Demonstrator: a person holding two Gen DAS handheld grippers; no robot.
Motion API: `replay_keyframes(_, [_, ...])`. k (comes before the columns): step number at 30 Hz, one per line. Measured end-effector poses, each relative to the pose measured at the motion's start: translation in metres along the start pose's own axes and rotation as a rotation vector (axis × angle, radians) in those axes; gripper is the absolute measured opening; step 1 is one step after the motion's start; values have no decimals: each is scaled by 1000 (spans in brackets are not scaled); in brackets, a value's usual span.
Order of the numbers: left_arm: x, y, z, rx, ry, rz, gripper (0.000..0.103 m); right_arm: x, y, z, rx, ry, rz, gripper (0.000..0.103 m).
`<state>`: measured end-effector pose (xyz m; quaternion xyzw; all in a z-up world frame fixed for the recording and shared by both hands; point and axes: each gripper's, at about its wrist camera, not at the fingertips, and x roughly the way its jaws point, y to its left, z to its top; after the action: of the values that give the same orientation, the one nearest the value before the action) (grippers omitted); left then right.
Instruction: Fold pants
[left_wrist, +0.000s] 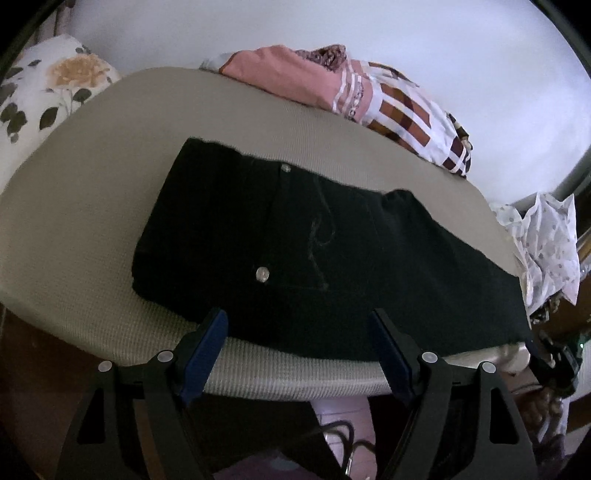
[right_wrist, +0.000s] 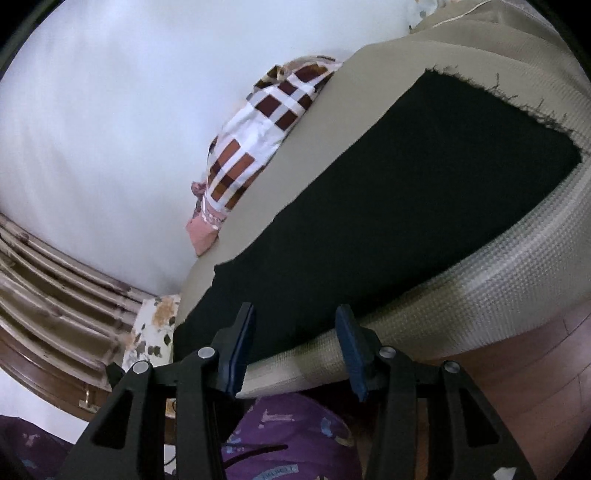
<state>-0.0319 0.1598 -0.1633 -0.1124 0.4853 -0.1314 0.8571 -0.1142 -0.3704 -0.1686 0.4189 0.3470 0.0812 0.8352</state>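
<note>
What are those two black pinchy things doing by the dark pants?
A person is holding a gripper in each hand to fold a pair of black pants lying flat on a beige mattress. Right now neither is gripping anything. The left gripper hangs open at the pants' near edge, below the metal button. The right gripper is also open, at the near edge further along the leg. A checked blanket is bunched at the far side.

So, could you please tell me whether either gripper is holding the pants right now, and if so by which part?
Nothing is held. The left gripper and right gripper both stand open, empty, at the near edge of the black pants.
</note>
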Motion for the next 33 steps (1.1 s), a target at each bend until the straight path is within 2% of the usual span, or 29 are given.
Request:
replay_keyframes(3, [0,-8,9,18,-36,10,78,-25,-20,9,77,-93,9,43])
replay_keyframes(6, [11,-19,18,59,-37,12,78,-64,-57,15,219,-234,24,43])
replay_keyframes(9, [30,-23,21,88,-16,52,78,-93,-89,14,290,-328,-29,43])
replay_keyframes(11, [36,-21,21,74,-1,49,78,-98,-101,15,316,-351,-43,43])
replay_keyframes(16, [38,-17,18,53,-6,61,78,-98,-118,24,336,-397,-11,43])
replay_keyframes(23, [35,-21,17,72,-25,67,78,-83,-132,37,326,-385,-11,43])
replay_keyframes(27, [38,-23,16,99,-23,85,78,-75,-137,42,332,-375,-44,43])
replay_keyframes(33, [43,-18,16,76,-3,81,78,-73,-134,42,333,-378,-59,44])
